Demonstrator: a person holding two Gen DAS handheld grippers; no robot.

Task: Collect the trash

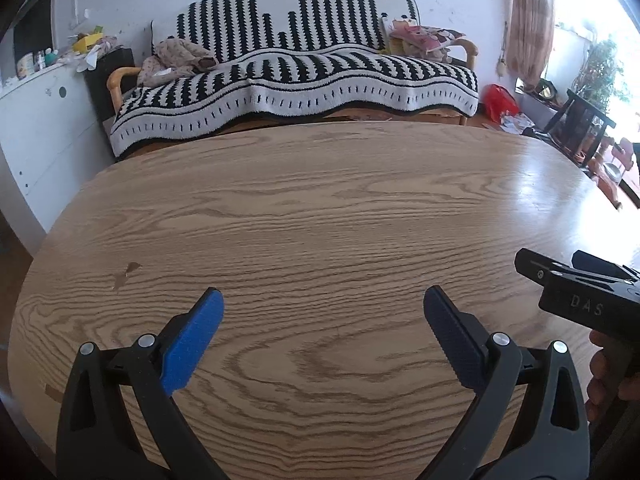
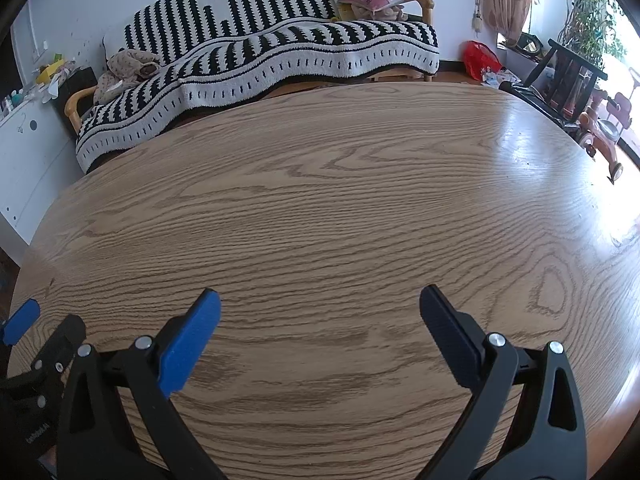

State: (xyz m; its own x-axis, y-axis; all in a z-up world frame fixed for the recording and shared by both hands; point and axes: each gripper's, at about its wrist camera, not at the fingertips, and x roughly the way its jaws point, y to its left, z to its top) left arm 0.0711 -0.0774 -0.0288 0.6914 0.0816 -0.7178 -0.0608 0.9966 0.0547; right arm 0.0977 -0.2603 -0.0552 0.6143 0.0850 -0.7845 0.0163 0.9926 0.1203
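Note:
No trash shows on the wooden oval table [image 1: 320,208] in either view. My left gripper [image 1: 323,300] is open and empty, held over the near part of the table. My right gripper [image 2: 320,300] is open and empty too, over the same table [image 2: 340,208]. The right gripper's black body [image 1: 580,292] shows at the right edge of the left wrist view, with the hand holding it. A blue fingertip [image 2: 20,320] of the left gripper shows at the left edge of the right wrist view.
A sofa with a black-and-white striped blanket [image 1: 296,80] stands behind the table. A red bag [image 1: 500,100] lies on the floor at its right end. A white cabinet with clutter [image 1: 40,92] stands at the left. A dark chair [image 2: 568,76] and a ride-on toy [image 2: 604,136] stand at the right.

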